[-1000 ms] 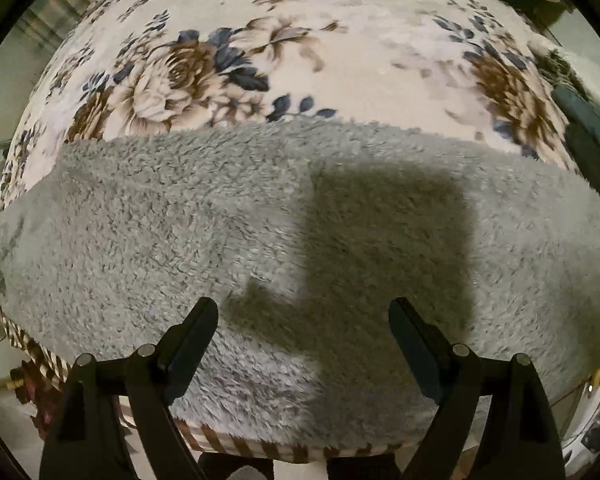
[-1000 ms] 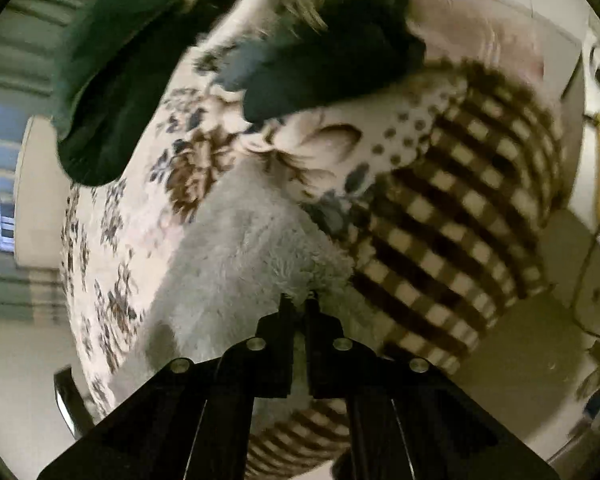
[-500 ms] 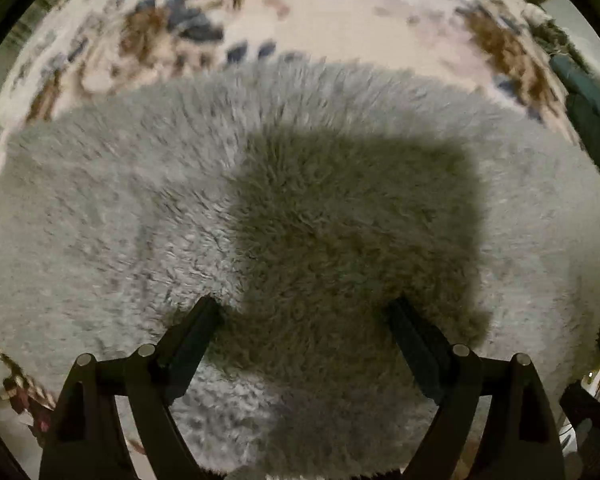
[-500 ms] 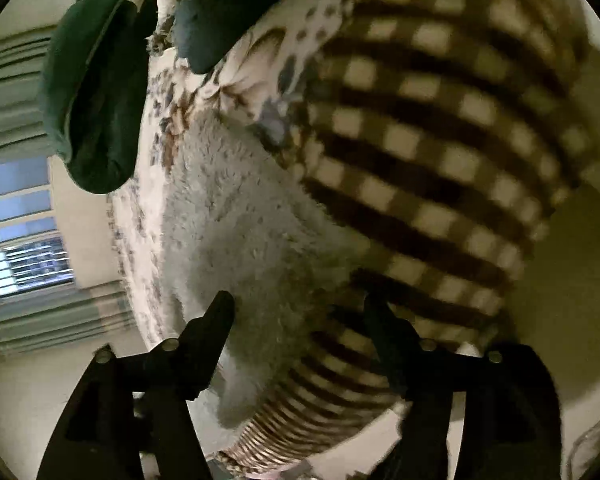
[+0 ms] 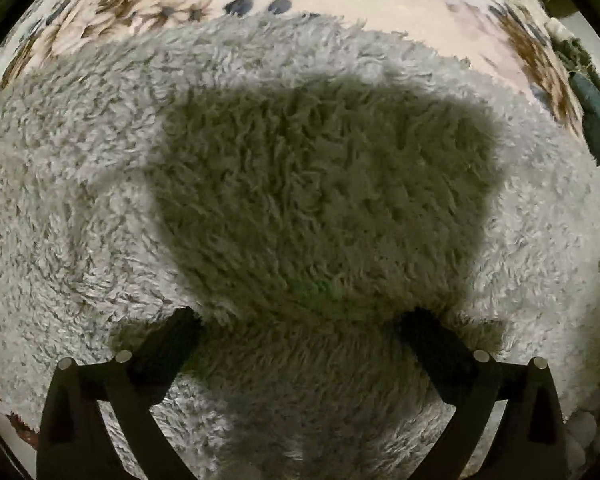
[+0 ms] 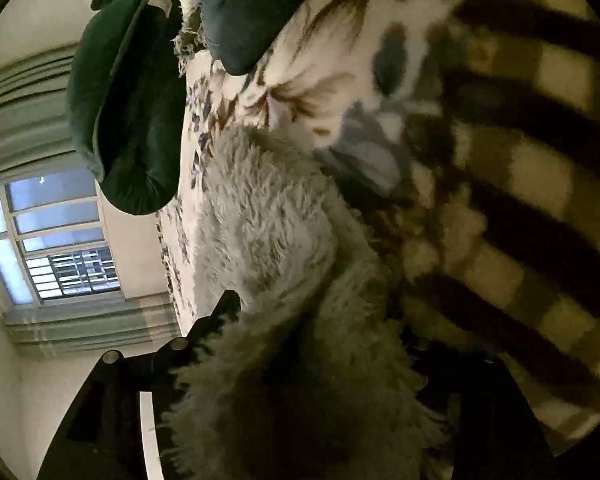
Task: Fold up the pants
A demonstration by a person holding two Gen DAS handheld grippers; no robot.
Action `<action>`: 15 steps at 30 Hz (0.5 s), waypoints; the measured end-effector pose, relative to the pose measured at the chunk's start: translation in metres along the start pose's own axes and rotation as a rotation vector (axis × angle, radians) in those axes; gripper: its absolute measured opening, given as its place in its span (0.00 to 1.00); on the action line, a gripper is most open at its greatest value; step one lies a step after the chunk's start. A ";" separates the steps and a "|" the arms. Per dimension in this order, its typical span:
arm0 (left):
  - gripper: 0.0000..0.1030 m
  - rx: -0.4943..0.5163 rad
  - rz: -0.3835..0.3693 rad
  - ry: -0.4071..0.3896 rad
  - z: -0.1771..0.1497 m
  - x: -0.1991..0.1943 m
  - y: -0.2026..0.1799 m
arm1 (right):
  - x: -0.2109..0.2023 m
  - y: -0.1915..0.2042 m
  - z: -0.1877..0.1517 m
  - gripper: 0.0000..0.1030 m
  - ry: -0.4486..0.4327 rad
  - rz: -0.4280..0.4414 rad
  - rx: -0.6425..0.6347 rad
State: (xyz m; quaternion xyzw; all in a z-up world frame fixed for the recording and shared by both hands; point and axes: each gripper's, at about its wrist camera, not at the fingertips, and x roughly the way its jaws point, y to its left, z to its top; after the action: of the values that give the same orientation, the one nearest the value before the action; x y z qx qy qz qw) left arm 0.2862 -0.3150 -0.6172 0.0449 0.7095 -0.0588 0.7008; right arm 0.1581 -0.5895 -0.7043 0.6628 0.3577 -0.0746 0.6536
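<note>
My left gripper (image 5: 300,320) stood wide, both fingertips pressed into the fluffy grey pants (image 5: 308,184), which lay spread on the floral blanket (image 5: 380,4). My right gripper (image 6: 324,320) also stood wide, with pants pile (image 6: 268,220) bunched between its fingers at the bed's near edge, beside the checked border (image 6: 540,168). A dark green cushion (image 6: 128,112) lay on the far side.

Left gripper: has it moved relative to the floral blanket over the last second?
Yes. The left gripper has pushed down and forward onto the grey fleece pants; the floral blanket, a wide band earlier, is now squeezed to the top edge.
</note>
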 end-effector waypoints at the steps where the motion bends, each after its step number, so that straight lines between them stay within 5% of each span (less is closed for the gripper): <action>1: 1.00 0.005 0.004 -0.002 0.000 0.001 -0.002 | -0.001 0.003 -0.001 0.52 -0.004 0.002 -0.002; 2: 1.00 0.010 0.004 0.004 0.000 0.001 -0.004 | 0.000 0.006 0.002 0.31 -0.008 -0.006 -0.007; 8: 1.00 -0.007 -0.051 -0.084 -0.006 -0.044 0.007 | -0.027 0.051 -0.009 0.25 -0.059 -0.079 -0.075; 15: 1.00 -0.141 -0.095 -0.231 -0.032 -0.126 0.105 | -0.034 0.170 -0.060 0.24 -0.079 -0.110 -0.298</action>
State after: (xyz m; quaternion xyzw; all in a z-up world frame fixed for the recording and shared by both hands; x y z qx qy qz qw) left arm 0.2718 -0.2042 -0.4931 -0.0454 0.6277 -0.0467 0.7758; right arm 0.2086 -0.5286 -0.5388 0.5346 0.3747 -0.0824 0.7530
